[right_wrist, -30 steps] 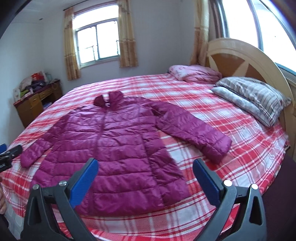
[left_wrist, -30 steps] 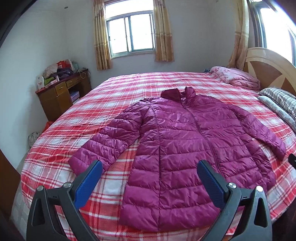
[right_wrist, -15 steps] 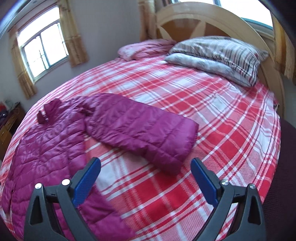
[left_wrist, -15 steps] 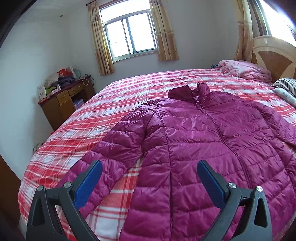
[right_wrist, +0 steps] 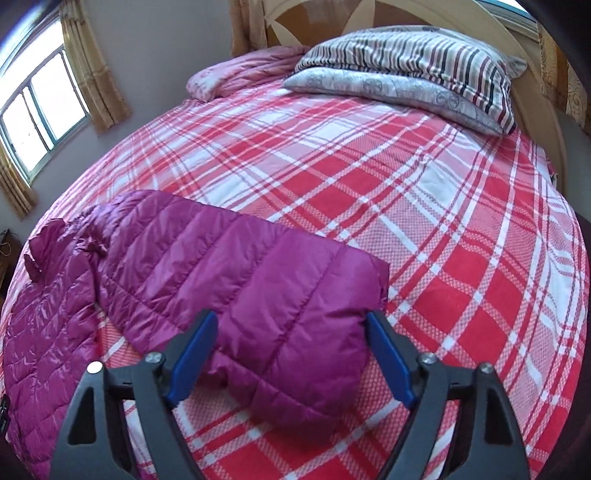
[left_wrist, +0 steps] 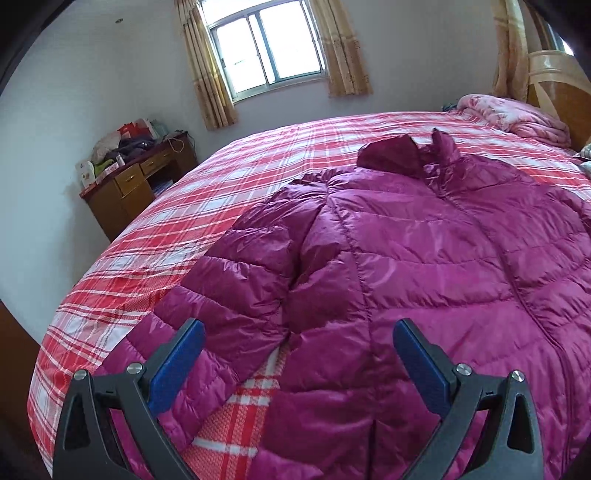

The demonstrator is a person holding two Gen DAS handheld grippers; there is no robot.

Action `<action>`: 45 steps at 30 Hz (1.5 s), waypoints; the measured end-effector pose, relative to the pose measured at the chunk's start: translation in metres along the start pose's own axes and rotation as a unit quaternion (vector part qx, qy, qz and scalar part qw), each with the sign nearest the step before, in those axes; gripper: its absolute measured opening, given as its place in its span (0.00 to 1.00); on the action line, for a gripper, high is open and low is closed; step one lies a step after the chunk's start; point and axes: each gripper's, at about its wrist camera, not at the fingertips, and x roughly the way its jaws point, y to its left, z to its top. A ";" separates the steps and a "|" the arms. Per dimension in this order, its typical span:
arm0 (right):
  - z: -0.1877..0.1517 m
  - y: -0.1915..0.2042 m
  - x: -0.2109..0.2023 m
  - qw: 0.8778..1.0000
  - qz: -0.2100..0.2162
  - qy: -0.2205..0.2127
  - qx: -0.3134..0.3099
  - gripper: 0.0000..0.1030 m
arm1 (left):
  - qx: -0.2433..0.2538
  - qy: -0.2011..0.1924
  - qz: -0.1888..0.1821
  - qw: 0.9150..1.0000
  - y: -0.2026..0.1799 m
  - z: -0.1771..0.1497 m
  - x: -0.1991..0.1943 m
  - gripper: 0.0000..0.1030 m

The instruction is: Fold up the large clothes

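Observation:
A magenta quilted puffer jacket lies front up and spread flat on the red plaid bed, collar toward the far side. My left gripper hovers open low over the armpit where the left sleeve meets the body, nothing pressed between its blue pads. In the right wrist view the jacket's right sleeve stretches out over the bedspread. My right gripper straddles the cuff end; its jaws are closing with the sleeve between them, the pads not visibly pressing on it.
Two stacked pillows and a folded pink blanket lie by the wooden headboard. A cluttered wooden desk stands by the wall left of the bed. Bare plaid bedspread extends right of the sleeve.
Both grippers came forward and down toward the jacket. The right one swung and rolled over to the right sleeve's cuff, and its jaws narrowed. The left stayed wide open.

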 end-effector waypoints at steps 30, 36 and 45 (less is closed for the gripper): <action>0.068 0.099 -0.085 0.975 0.007 -0.186 -0.121 0.13 | -0.068 0.090 -0.044 0.993 0.030 -0.015 0.055 0.99; 0.060 0.144 -0.110 0.956 0.032 -0.228 -0.179 0.13 | -0.048 0.056 -0.013 0.997 0.029 -0.011 0.030 0.99; 0.029 0.207 -0.131 0.921 0.070 -0.264 -0.276 0.13 | -0.088 0.006 -0.025 0.996 0.054 0.010 0.004 0.99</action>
